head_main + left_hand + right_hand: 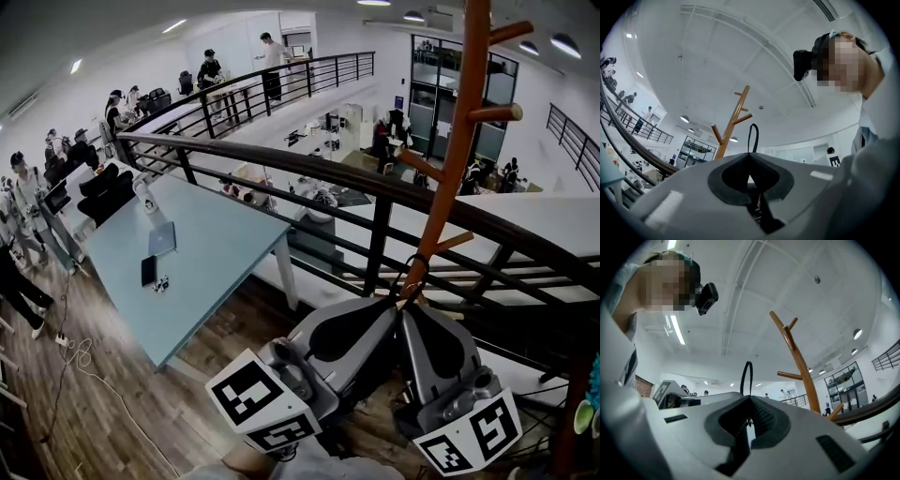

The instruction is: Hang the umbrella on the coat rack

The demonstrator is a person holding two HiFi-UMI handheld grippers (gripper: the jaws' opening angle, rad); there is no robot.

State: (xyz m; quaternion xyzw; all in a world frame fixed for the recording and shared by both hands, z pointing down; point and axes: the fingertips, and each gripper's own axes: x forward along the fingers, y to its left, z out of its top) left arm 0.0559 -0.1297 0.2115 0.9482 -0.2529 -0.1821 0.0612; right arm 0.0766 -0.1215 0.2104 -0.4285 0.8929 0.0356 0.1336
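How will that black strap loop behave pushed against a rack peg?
Probably floppy: the strap loop is thin, though it stands open above the shut left gripper and right gripper. Likely buckles against the coat rack pegs.

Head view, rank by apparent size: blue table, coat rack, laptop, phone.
Largest to smallest:
1. blue table
2. coat rack
3. laptop
4. phone
The rack is thin and nearer the camera, so its rank is apparent only.
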